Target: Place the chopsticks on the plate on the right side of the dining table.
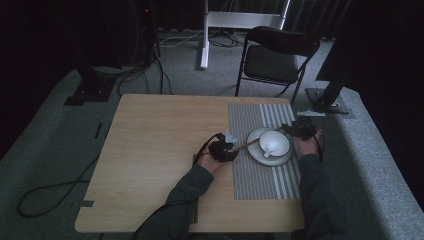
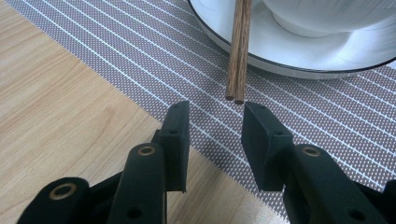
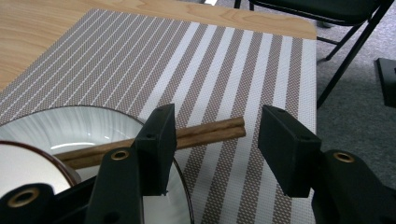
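Wooden chopsticks [image 3: 187,135], a light, stiff, smooth pair, lie side by side across the plate [image 1: 256,154], one end jutting past the rim at about eight o'clock, the other at about two, over the striped mat [image 3: 243,70]. We judge they roll and slip apart easily, so both sticks should be pinched together near an overhanging end. Our left tongs [image 2: 215,128] stand open just short of the near tips. Our right tongs [image 3: 215,149] gape around the far end, touching nothing. A bowl [image 1: 274,142] sits on the plate, fragile.
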`<state>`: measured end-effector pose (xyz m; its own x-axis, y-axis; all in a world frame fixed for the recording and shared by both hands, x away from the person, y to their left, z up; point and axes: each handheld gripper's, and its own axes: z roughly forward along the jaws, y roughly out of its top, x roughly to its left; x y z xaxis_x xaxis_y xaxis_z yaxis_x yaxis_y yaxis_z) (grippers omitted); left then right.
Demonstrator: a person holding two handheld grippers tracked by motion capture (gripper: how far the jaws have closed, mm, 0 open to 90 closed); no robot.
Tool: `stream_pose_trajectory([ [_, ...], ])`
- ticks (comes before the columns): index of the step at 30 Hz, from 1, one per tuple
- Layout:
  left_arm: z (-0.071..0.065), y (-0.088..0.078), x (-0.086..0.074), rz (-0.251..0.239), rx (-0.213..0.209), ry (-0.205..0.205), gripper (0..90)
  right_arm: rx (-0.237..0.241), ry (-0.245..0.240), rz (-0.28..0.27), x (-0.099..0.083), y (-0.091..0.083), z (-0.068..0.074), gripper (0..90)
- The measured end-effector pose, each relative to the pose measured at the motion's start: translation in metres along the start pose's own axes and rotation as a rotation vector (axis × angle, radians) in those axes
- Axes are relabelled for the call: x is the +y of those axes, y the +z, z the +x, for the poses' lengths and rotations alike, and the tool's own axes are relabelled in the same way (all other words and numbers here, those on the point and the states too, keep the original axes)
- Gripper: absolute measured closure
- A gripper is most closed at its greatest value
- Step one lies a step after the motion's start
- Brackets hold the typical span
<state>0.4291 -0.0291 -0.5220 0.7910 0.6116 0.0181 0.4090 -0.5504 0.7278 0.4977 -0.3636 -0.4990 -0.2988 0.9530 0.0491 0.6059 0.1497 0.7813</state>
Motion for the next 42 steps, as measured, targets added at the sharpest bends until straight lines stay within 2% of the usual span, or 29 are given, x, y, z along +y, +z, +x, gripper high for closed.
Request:
stream_pose_trajectory([
  [14,-0.001,0.000,0.000,-0.010,0.005,0.007,61.9,-0.003,0.027,0.009,0.004,0.010,-0.001,44.6],
  [26,-0.006,0.002,0.001,-0.006,0.009,0.038,61.9,-0.017,0.037,0.028,0.008,0.016,-0.002,43.8],
  [32,-0.007,0.003,0.001,-0.006,0.020,0.045,61.5,-0.021,0.043,0.039,0.012,0.020,-0.002,43.6],
  [35,-0.008,0.003,0.002,-0.008,0.023,0.050,61.7,-0.022,0.063,0.043,0.011,0.022,-0.004,43.7],
  [42,-0.009,0.005,0.005,-0.003,0.037,0.054,63.4,-0.021,0.062,0.056,0.010,0.026,-0.003,43.7],
])
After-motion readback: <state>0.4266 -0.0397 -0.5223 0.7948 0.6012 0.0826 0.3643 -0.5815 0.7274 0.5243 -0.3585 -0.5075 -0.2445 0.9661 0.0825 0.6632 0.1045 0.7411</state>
